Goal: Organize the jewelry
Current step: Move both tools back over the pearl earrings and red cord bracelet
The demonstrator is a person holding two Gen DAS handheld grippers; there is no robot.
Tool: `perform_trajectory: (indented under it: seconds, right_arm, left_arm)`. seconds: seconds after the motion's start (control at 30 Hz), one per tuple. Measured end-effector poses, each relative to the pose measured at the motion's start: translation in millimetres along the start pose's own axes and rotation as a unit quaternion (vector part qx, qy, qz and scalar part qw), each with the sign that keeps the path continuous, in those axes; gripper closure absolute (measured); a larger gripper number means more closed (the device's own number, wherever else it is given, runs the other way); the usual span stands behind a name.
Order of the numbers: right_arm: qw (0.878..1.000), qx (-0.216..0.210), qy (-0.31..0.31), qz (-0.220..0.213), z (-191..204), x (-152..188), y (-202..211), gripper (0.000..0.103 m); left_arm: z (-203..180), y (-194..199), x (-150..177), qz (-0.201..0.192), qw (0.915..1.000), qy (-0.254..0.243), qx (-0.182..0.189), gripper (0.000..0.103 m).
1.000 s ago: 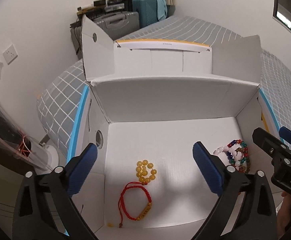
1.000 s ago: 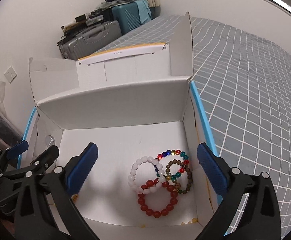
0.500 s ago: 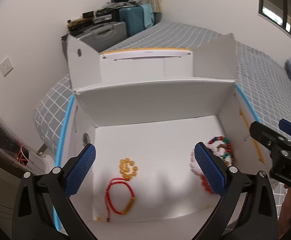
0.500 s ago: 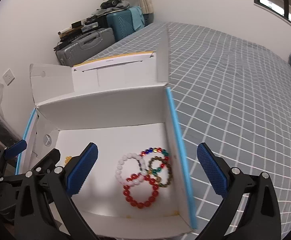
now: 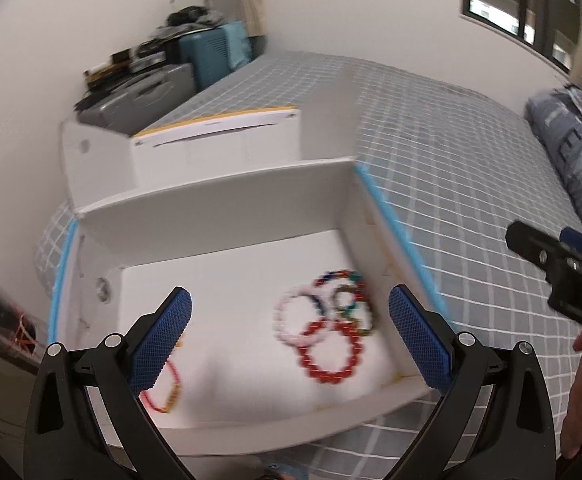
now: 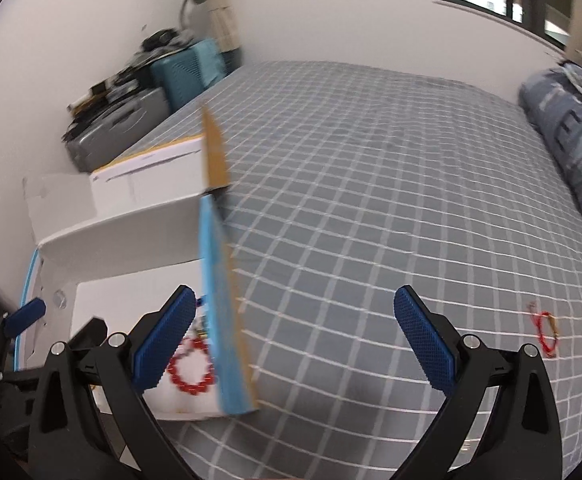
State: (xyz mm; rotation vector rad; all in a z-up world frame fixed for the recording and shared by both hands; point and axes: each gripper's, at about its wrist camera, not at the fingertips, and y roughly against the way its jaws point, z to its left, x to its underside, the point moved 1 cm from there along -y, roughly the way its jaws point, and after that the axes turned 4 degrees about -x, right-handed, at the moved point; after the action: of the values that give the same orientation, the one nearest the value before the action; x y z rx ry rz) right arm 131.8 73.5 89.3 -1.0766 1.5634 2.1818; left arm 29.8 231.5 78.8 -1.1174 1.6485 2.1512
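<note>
A white open box (image 5: 227, 208) with blue edges sits on the bed. Inside lie a red bead bracelet (image 5: 329, 354), a white bead bracelet (image 5: 291, 318), a multicoloured one (image 5: 341, 278) and a red cord bracelet (image 5: 167, 392). My left gripper (image 5: 289, 340) is open and empty above the box's near edge. My right gripper (image 6: 295, 340) is open and empty over the bed, to the right of the box (image 6: 215, 312). A red cord bracelet (image 6: 546, 330) lies on the bedspread to the right of the right gripper.
The grey checked bedspread (image 6: 371, 200) stretches to the right. A folded blue duvet (image 6: 563, 136) lies at the far right. Suitcases (image 5: 163, 80) stand by the wall behind the box. The box's right flap (image 6: 215, 156) stands upright.
Both grippers have swung to the right. The right gripper has left the box and is now over the bedspread, with the loose red cord bracelet in view. Both stayed open.
</note>
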Motion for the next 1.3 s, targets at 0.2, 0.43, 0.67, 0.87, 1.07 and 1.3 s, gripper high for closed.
perform_trajectory:
  seconds: [0.2, 0.43, 0.67, 0.87, 1.07, 1.3]
  right_arm:
    - [0.999, 0.046, -0.025, -0.001, -68, 8, 14, 0.008]
    - [0.993, 0.089, -0.071, 0.008, -162, 27, 22, 0.008]
    - [0.987, 0.111, -0.111, 0.043, -244, 55, 18, 0.008]
    - [0.983, 0.098, -0.138, 0.071, -297, 74, -5, 0.008]
    - [0.978, 0.098, -0.158, 0.091, -337, 88, -29, 0.008]
    - [0.976, 0.099, -0.159, 0.113, -357, 97, -53, 0.008]
  left_arm:
    - [-64, 6, 3, 0.003, 0.9989, -0.035, 0.032, 0.006]
    - [-140, 6, 17, 0.018, 0.9937, -0.077, 0.080, 0.006]
    - [-212, -1, 46, 0.042, 0.9853, -0.123, 0.111, 0.006]
    - [-259, -10, 74, 0.065, 0.9780, -0.150, 0.129, 0.006]
    - [-292, -27, 103, 0.097, 0.9712, -0.171, 0.134, 0.006]
    - [-312, -53, 129, 0.141, 0.9644, -0.174, 0.140, 0.006]
